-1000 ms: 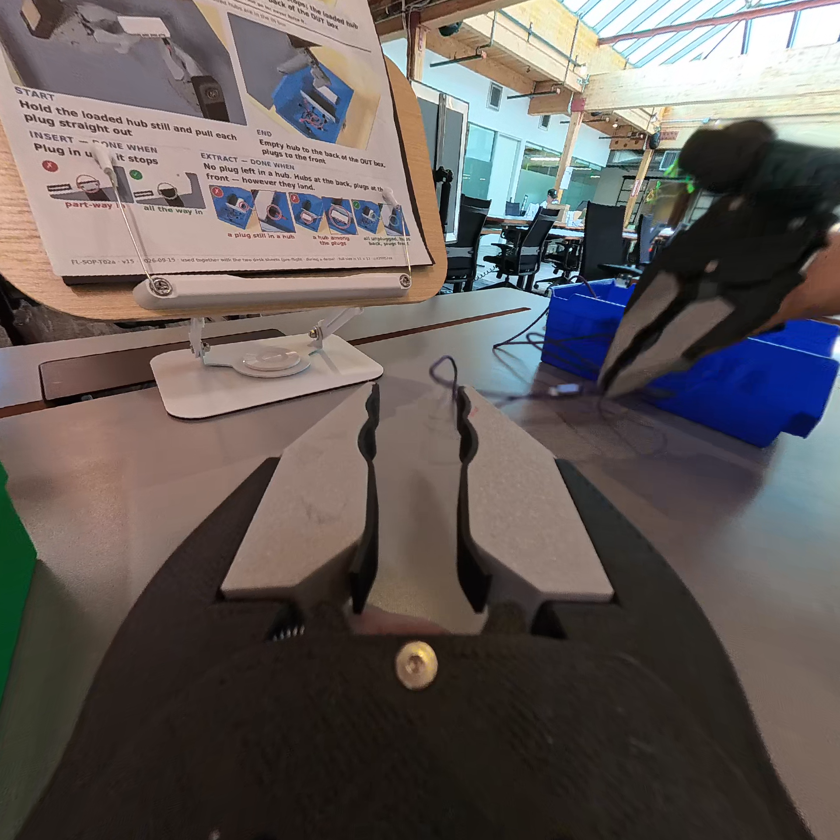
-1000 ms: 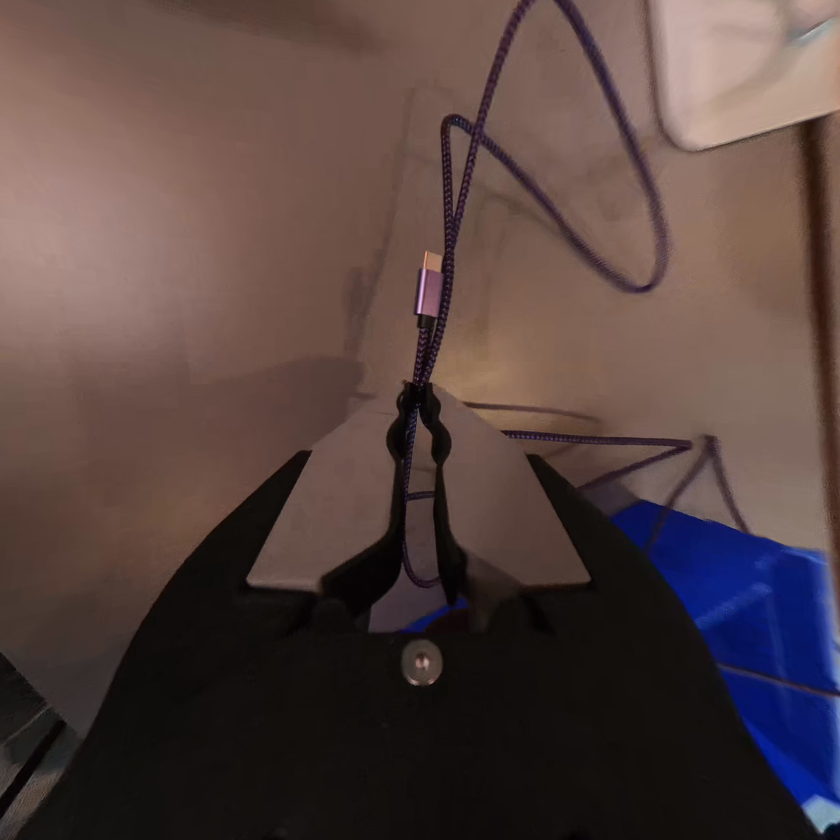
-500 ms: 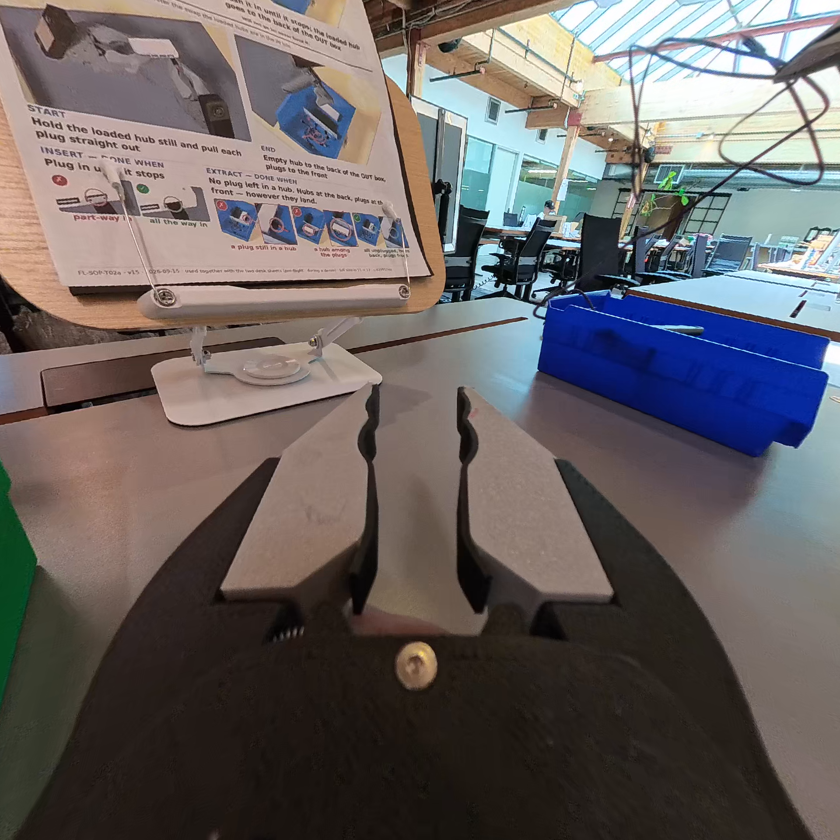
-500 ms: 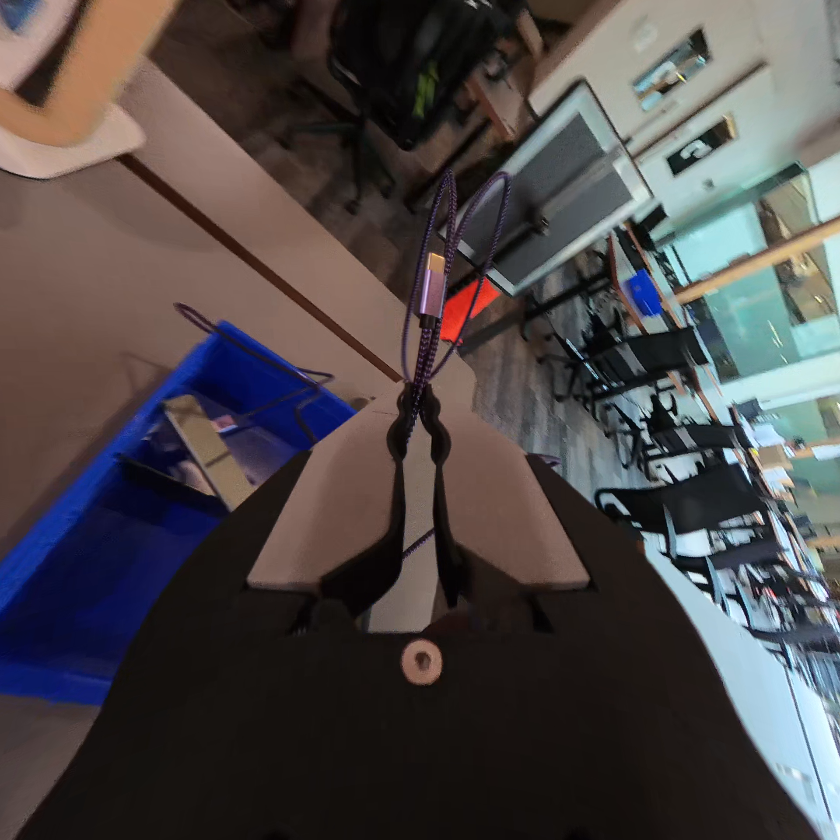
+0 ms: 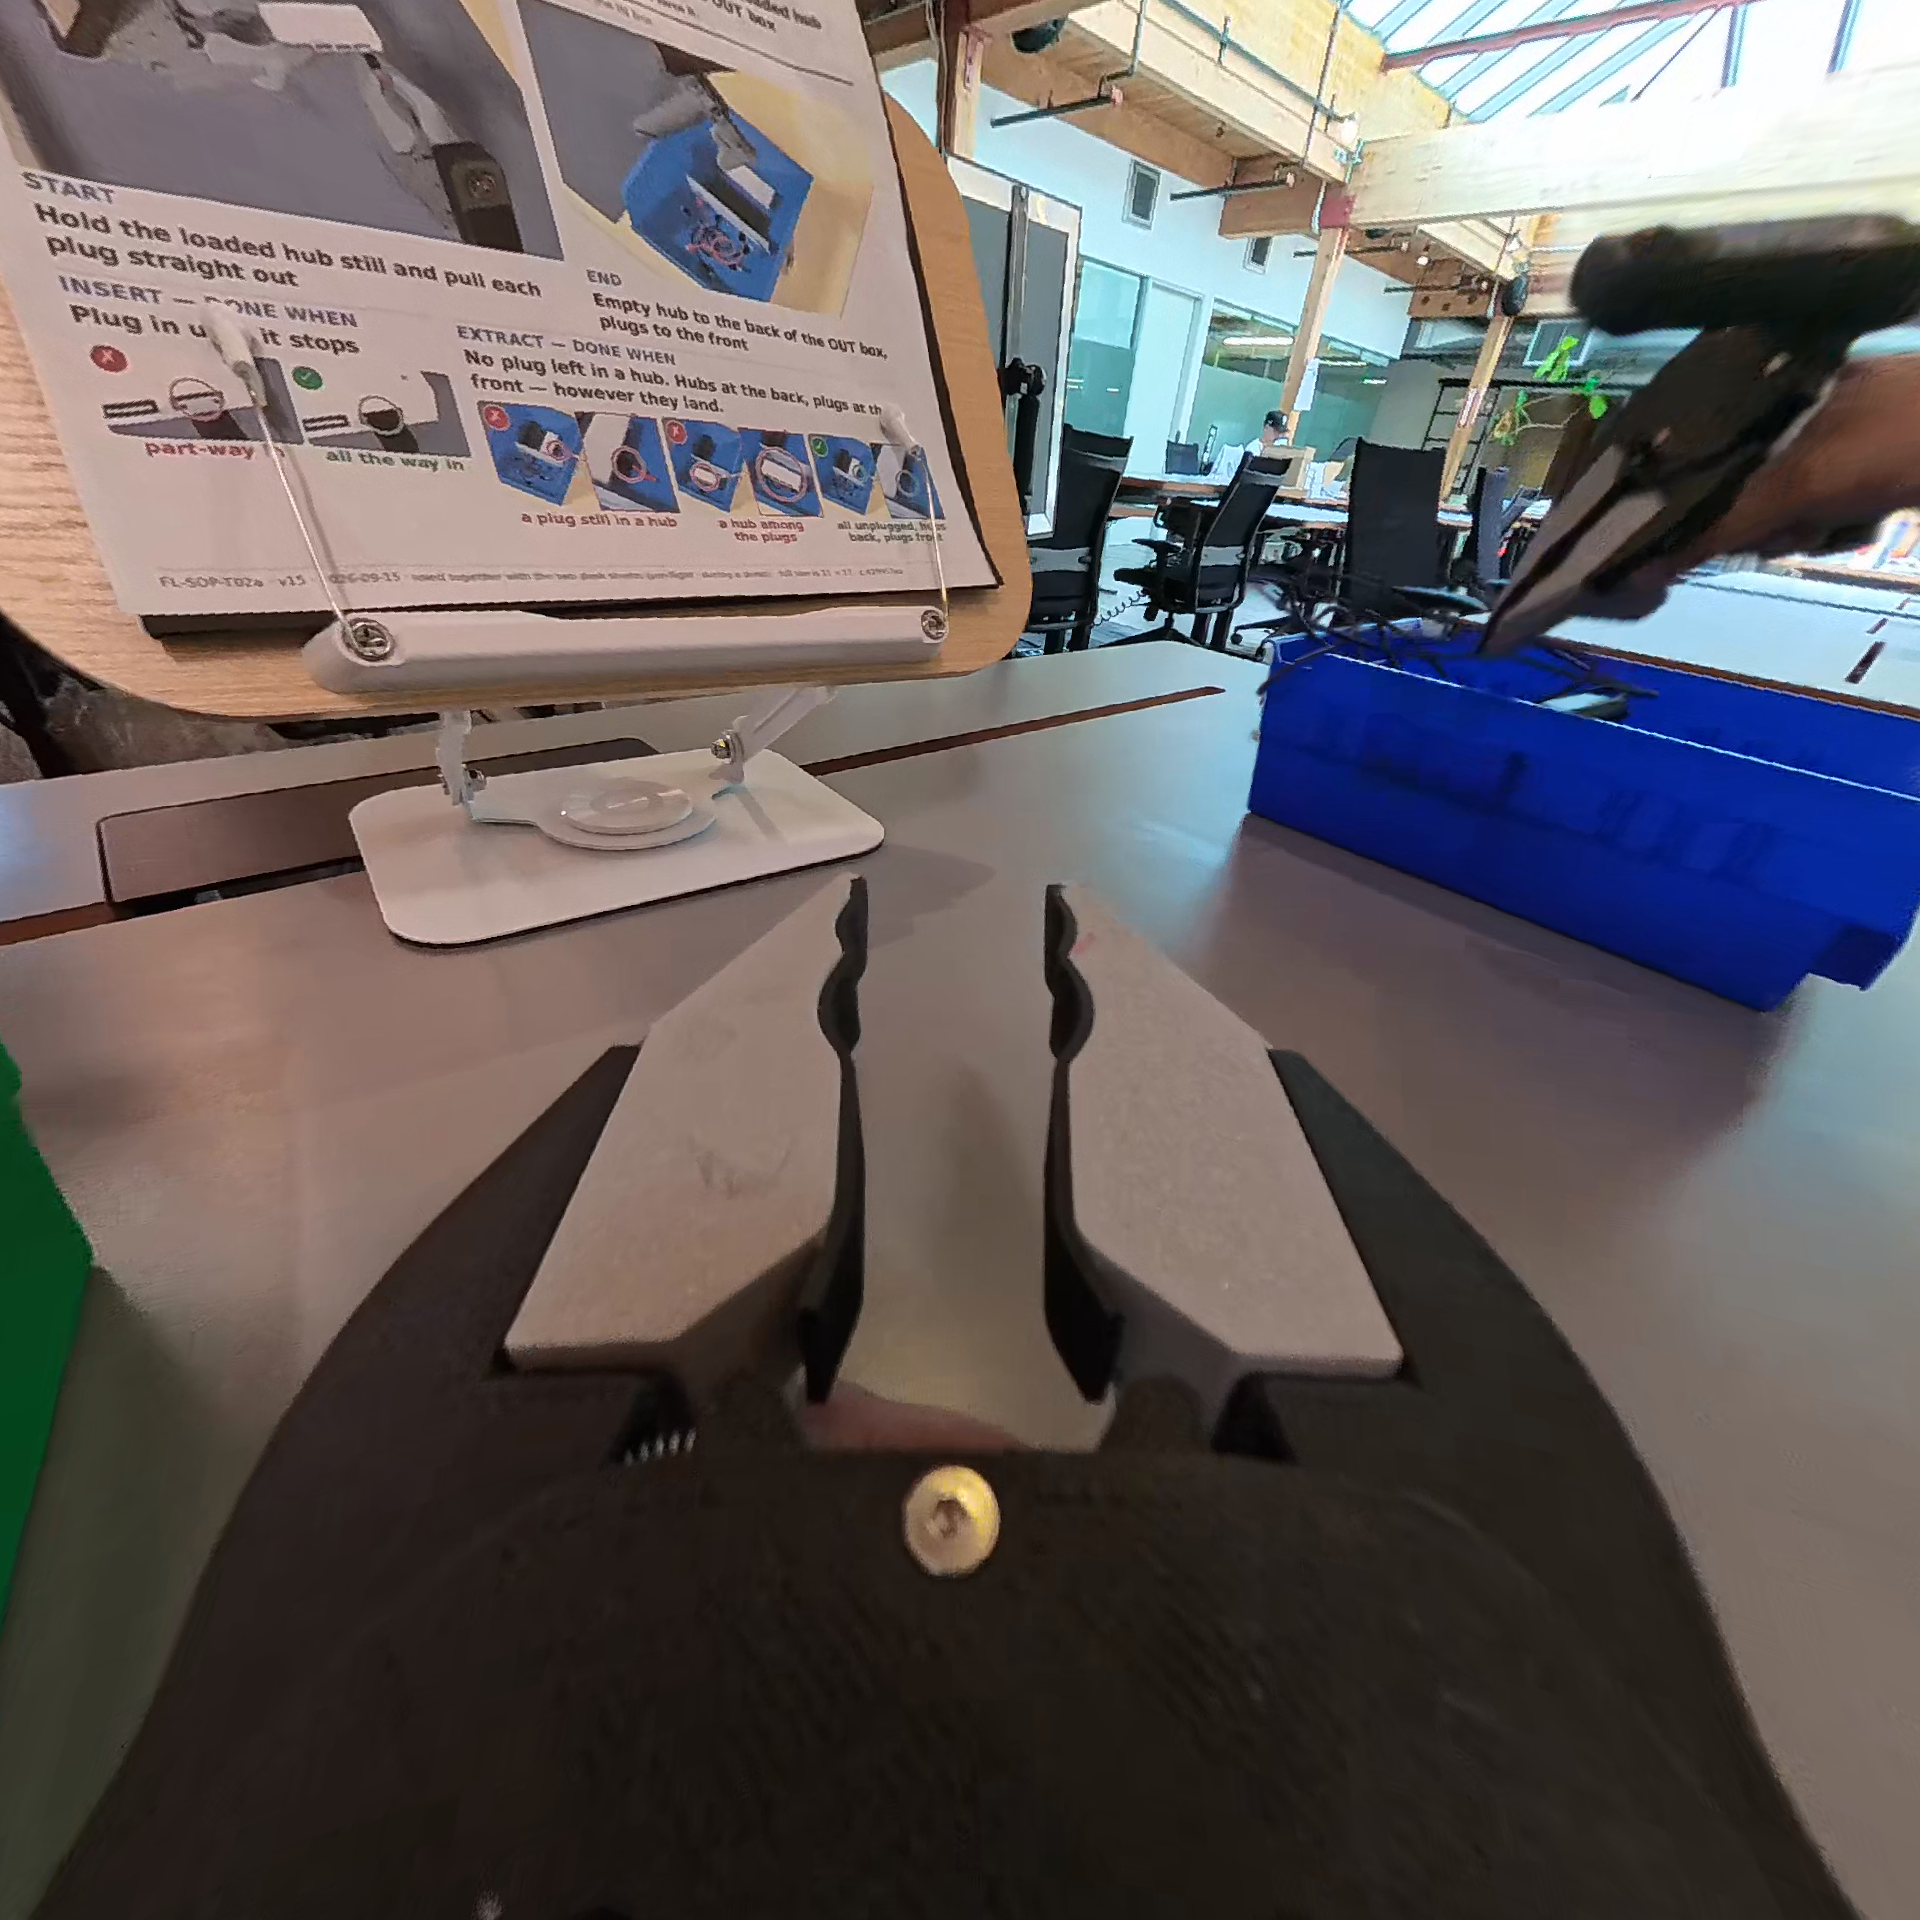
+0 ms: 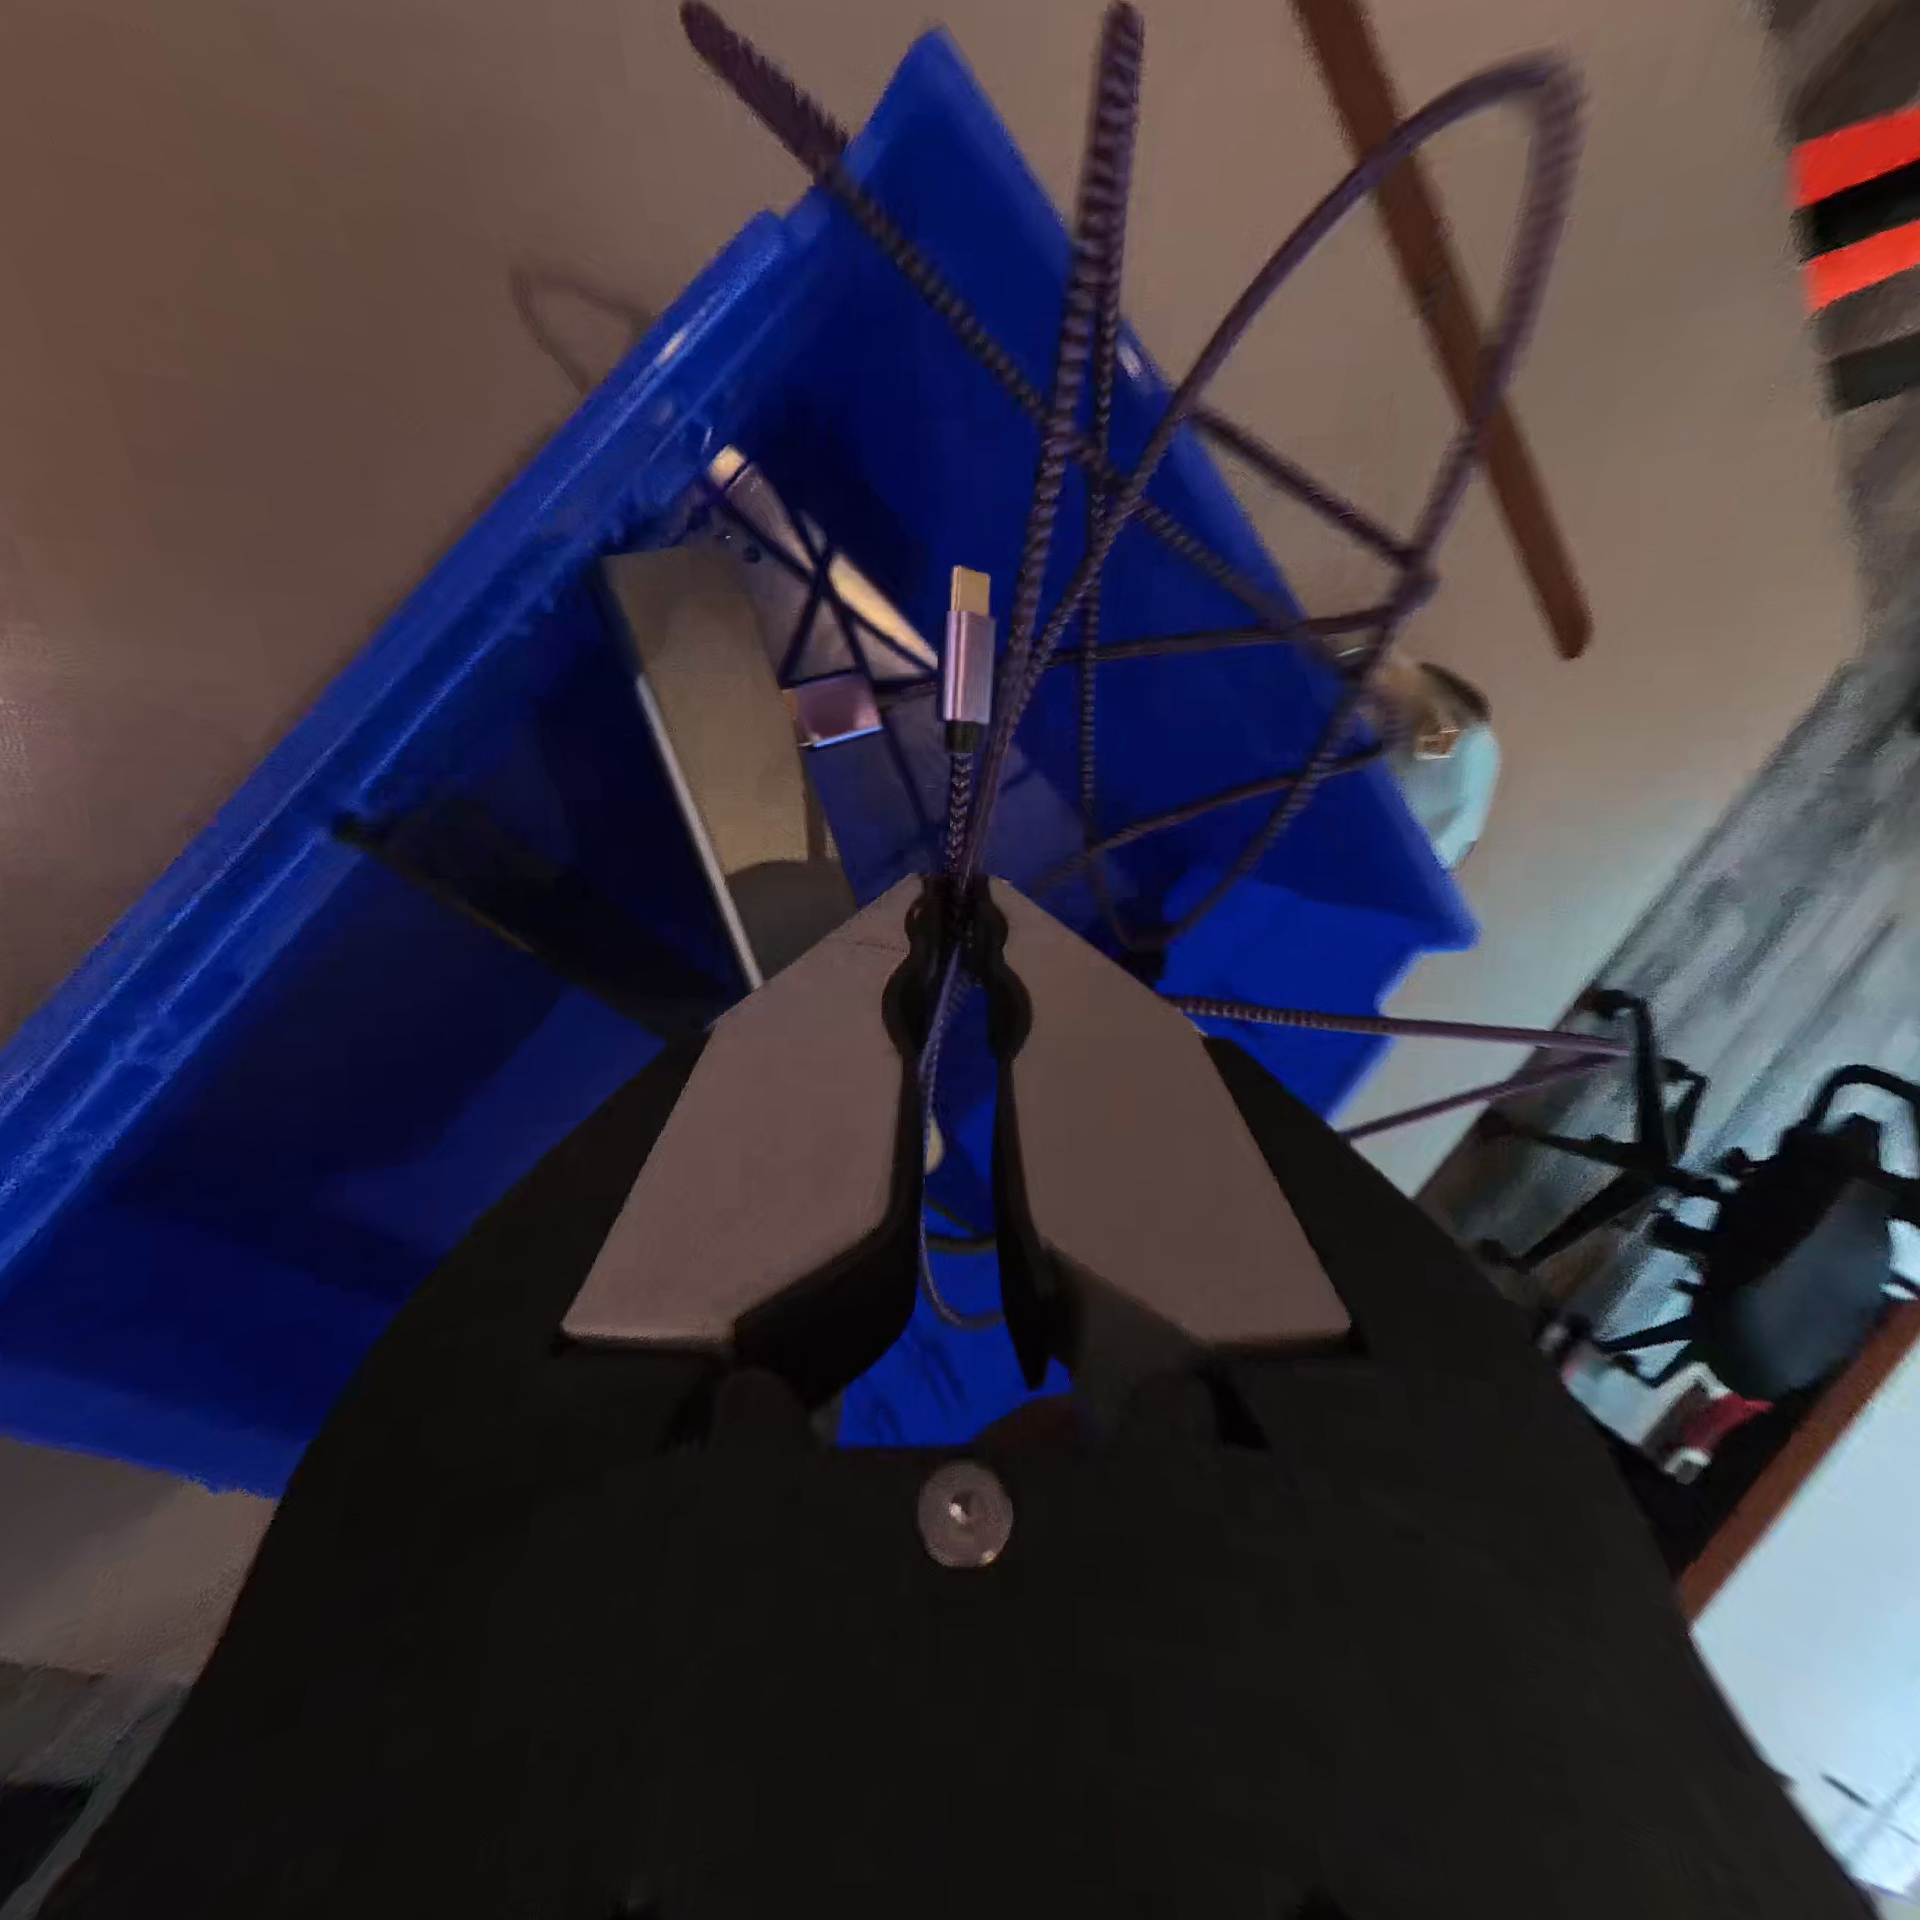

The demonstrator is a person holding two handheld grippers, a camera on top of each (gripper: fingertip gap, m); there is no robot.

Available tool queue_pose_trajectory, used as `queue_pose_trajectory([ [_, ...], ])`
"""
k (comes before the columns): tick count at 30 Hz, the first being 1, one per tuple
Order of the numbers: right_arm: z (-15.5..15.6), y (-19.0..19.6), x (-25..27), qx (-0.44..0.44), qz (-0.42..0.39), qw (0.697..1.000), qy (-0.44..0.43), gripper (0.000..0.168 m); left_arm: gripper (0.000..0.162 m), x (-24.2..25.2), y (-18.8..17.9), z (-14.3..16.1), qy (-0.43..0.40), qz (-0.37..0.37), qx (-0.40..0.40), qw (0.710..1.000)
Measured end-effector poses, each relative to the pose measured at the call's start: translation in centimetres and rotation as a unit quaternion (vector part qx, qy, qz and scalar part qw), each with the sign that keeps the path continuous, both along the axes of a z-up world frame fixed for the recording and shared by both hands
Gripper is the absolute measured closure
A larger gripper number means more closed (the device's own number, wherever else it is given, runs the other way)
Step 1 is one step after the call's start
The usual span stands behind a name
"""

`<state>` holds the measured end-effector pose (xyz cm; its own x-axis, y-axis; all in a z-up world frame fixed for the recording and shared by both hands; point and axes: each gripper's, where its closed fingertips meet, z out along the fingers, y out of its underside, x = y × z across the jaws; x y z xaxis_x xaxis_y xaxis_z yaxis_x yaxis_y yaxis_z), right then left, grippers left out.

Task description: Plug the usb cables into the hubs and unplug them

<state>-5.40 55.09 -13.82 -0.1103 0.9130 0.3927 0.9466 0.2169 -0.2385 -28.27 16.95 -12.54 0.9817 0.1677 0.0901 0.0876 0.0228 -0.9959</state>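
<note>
My right gripper (image 6: 958,902) is shut on a purple braided USB cable (image 6: 1081,416) just behind its plug (image 6: 966,665), which sticks out past the fingertips. It hangs over a blue bin (image 6: 436,727) that holds silver hubs (image 6: 717,717) and more purple cable. In the left wrist view the right gripper (image 5: 1507,634) points down into the blue bin (image 5: 1558,821) at the right. My left gripper (image 5: 951,904) is open and empty, low over the grey table (image 5: 1507,1195).
A document stand (image 5: 613,831) with an instruction sheet (image 5: 468,312) stands at the back left of the table. A green object (image 5: 31,1299) sits at the left edge. Office chairs and desks are beyond the table. One gripper's finger ends stand about 45 cm off the other's.
The right gripper lifted the cable off the table, swung it high, and now holds it over the blue bin. The left gripper has stayed open in place.
</note>
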Motion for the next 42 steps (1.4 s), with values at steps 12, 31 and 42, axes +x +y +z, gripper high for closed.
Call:
queue_pose_trajectory([
  [12,-4.2,0.3,-1.2,-0.109,-0.057,0.992,0.016,0.130,0.131,0.6,0.1,0.4,-0.003,-0.013,0.006,1.000],
  [31,-0.1,8.8,-6.5,-0.262,-0.256,0.920,0.138,0.111,0.132,1.3,0.1,0.8,-0.034,-0.037,0.013,0.999],
  [42,5.6,3.3,-4.3,-0.279,-0.117,0.925,0.229,0.168,0.132,2.0,-0.1,1.5,-0.040,-0.049,0.023,0.998],
])
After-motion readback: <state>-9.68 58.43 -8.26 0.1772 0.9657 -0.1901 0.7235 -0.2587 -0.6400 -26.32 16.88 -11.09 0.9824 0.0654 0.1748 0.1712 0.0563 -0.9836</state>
